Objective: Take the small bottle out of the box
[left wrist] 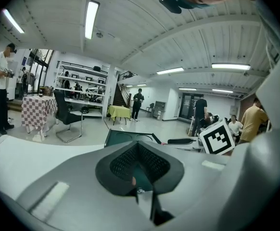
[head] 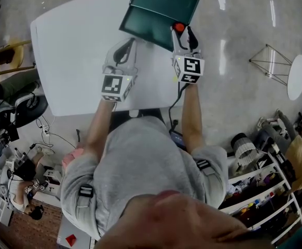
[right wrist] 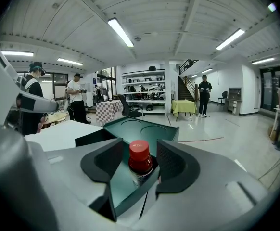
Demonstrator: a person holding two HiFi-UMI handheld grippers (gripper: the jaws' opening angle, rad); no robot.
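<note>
A dark green box (head: 147, 26) lies open at the far edge of the white table (head: 73, 51), its lid (head: 166, 1) tipped back. A small bottle with a red cap (head: 179, 27) stands upright at the box's right front corner. My right gripper (head: 183, 31) is open with its jaws either side of the bottle (right wrist: 140, 161); a gap shows on each side, so the pads (right wrist: 174, 163) do not press it. My left gripper (head: 129, 42) rests low over the table at the box's front left, shut and empty; its view shows the box (left wrist: 130, 136) just ahead.
The table's right edge runs close past the right gripper, with polished floor beyond. A wire frame (head: 268, 61) and a small round white table (head: 297, 77) stand on the floor at the right. Shelves (head: 260, 191) and a chair (head: 29, 108) flank the person.
</note>
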